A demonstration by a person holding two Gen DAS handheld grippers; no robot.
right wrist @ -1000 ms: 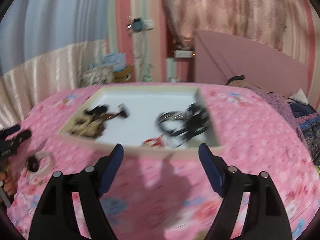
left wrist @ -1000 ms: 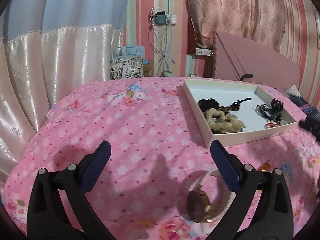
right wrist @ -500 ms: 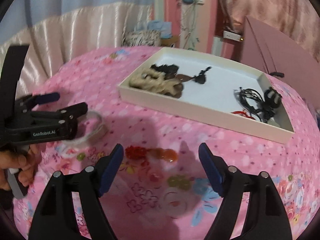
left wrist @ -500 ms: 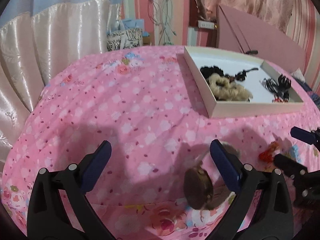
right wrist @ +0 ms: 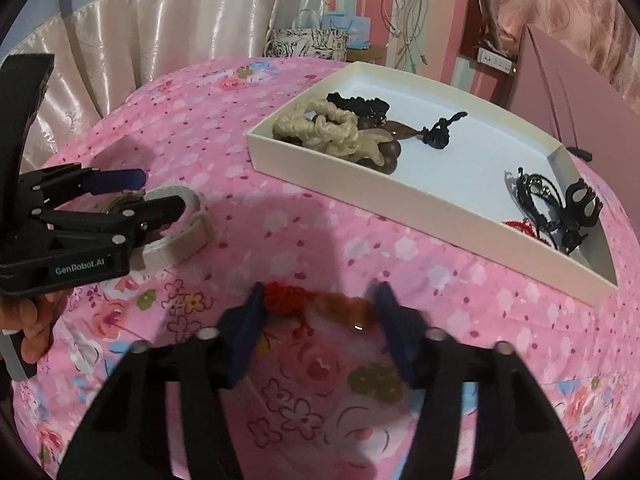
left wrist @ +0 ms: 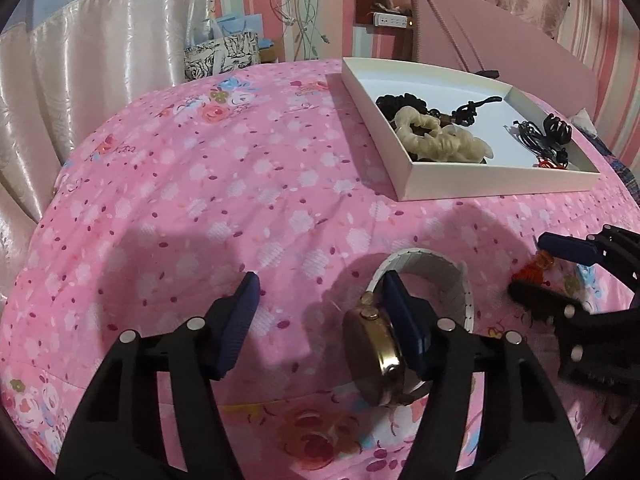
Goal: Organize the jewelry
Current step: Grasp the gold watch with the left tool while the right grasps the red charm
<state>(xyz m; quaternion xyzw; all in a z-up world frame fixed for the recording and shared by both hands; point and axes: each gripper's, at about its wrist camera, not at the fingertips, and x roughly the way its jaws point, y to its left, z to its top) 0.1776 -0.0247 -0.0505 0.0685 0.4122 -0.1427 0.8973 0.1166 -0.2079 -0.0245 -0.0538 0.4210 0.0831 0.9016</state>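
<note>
A gold-cased watch with a white strap lies on the pink bedspread. My left gripper is open; its right finger sits inside the strap loop, beside the case. The watch also shows in the right wrist view. A red and amber beaded charm lies between the open fingers of my right gripper. The white box holds cream scrunchies, a brown bead bracelet, black cords and a black hair claw.
The bedspread slopes away at left toward satin curtains. A patterned gift bag stands behind the bed. A pink board leans behind the box. My right gripper shows at the right in the left wrist view.
Both grippers have dropped closer to the bedspread. The left gripper's right finger has entered the watch's strap loop. The right gripper has come down around the red charm.
</note>
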